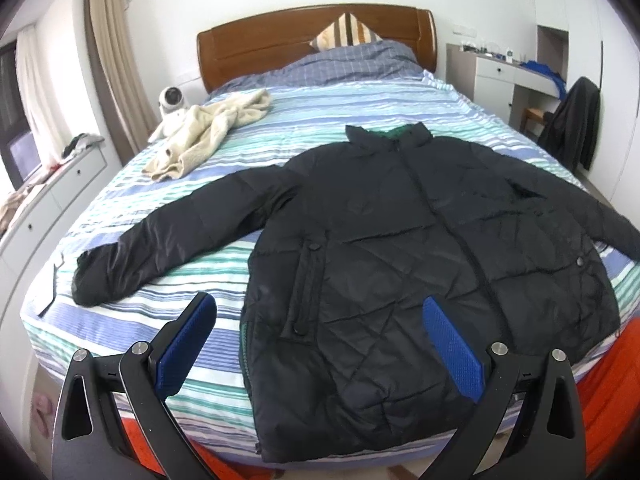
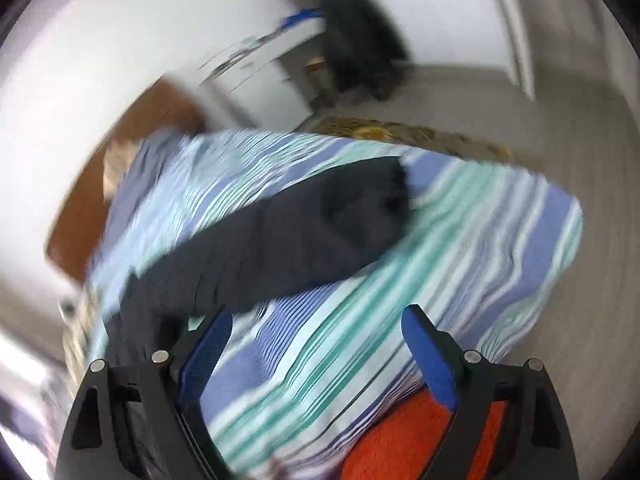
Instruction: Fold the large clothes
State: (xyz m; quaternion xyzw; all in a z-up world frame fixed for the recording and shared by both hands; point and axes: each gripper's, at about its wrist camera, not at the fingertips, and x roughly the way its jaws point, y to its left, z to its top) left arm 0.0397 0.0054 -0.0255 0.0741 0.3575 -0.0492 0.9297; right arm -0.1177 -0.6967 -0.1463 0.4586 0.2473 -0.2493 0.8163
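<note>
A black quilted puffer jacket [image 1: 420, 248] lies flat and face up on the striped bed [image 1: 320, 108], collar toward the headboard, both sleeves spread out. Its left sleeve [image 1: 160, 248] reaches toward the bed's left edge. My left gripper [image 1: 320, 312] is open and empty, above the jacket's bottom hem. In the blurred right wrist view the jacket's other sleeve [image 2: 300, 240] lies across the striped sheet [image 2: 460, 248], cuff toward the bed's right edge. My right gripper [image 2: 318, 322] is open and empty, above the sheet just short of that sleeve.
A cream fleece garment [image 1: 208, 132] lies at the bed's far left beside a small white fan [image 1: 172, 100]. Pillows lean on the wooden headboard [image 1: 280, 40]. A white desk and a chair draped in dark clothing [image 1: 572, 124] stand right. An orange blanket [image 2: 400, 440] shows at the bed's foot.
</note>
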